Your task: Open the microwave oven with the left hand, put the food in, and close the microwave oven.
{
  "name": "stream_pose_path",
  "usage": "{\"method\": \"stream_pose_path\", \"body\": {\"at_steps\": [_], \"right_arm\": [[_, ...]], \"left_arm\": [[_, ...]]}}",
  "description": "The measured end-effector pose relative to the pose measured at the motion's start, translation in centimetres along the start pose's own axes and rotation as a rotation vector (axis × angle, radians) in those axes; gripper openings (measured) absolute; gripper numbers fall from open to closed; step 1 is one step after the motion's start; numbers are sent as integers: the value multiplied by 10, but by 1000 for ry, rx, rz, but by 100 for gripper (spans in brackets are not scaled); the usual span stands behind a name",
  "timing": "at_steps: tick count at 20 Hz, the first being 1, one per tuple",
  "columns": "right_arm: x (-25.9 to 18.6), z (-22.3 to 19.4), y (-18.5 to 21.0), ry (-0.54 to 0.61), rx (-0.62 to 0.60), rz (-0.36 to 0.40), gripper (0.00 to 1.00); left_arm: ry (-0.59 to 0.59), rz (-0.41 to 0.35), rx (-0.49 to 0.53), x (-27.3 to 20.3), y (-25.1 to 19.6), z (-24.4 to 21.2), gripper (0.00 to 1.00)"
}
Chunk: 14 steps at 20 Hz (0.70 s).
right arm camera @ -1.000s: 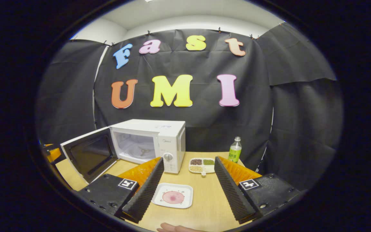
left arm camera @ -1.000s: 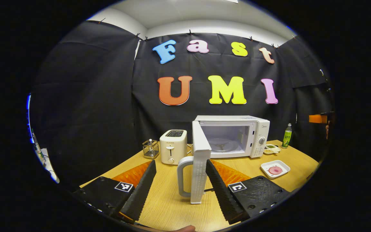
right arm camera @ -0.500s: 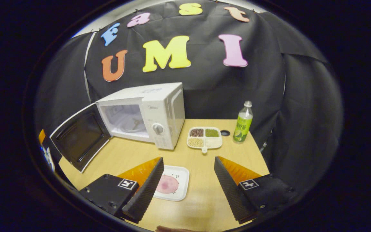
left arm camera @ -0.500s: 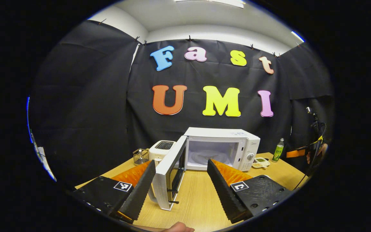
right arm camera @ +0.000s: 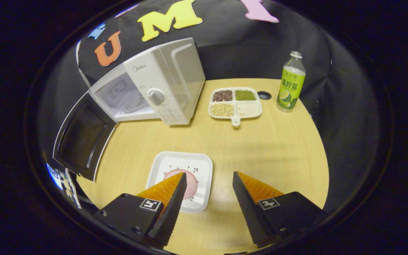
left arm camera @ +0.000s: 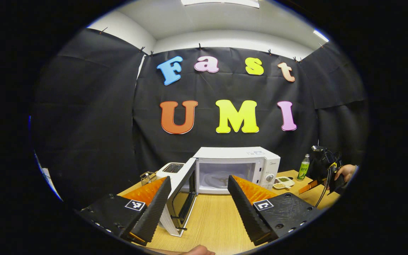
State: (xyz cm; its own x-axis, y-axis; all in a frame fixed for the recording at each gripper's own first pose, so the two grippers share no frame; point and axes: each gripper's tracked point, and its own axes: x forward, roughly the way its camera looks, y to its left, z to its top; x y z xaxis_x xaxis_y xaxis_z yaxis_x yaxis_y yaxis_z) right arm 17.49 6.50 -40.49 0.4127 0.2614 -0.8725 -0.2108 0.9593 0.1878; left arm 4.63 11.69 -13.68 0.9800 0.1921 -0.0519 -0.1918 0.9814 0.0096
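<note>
White microwave (right arm camera: 161,85) door (right arm camera: 81,136) swung open. Right gripper (right arm camera: 207,198) tilted down over square plate (right arm camera: 181,177) with pink food (right arm camera: 190,184), jaws wide, empty. Left gripper (left arm camera: 198,203) level, jaws wide, facing door (left arm camera: 182,193).

Even, bright overhead illumination from ceiling panels (left arm camera: 221,3) above the microwave (left arm camera: 237,169). Soft, faint shadows on the table (right arm camera: 271,141) beside the microwave (right arm camera: 161,88). Mild glare on the microwave top. Sharp focus throughout. Strong fisheye bending toward the edges, away from the microwave.
</note>
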Motion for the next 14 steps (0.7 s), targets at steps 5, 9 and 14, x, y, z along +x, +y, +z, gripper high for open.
{"method": "stream_pose_path", "body": {"at_steps": [5, 9, 14], "right_arm": [[26, -21, -2, 142, 36, 15, 57], [41, -31, -1, 242, 50, 51, 37], [50, -48, 5, 413, 77, 131, 0]], "left_arm": [[23, 10, -8, 4, -3, -5, 95], [4, 52, 10, 4, -1, 0, 95], [27, 66, 34, 3, -8, -3, 95]]}}
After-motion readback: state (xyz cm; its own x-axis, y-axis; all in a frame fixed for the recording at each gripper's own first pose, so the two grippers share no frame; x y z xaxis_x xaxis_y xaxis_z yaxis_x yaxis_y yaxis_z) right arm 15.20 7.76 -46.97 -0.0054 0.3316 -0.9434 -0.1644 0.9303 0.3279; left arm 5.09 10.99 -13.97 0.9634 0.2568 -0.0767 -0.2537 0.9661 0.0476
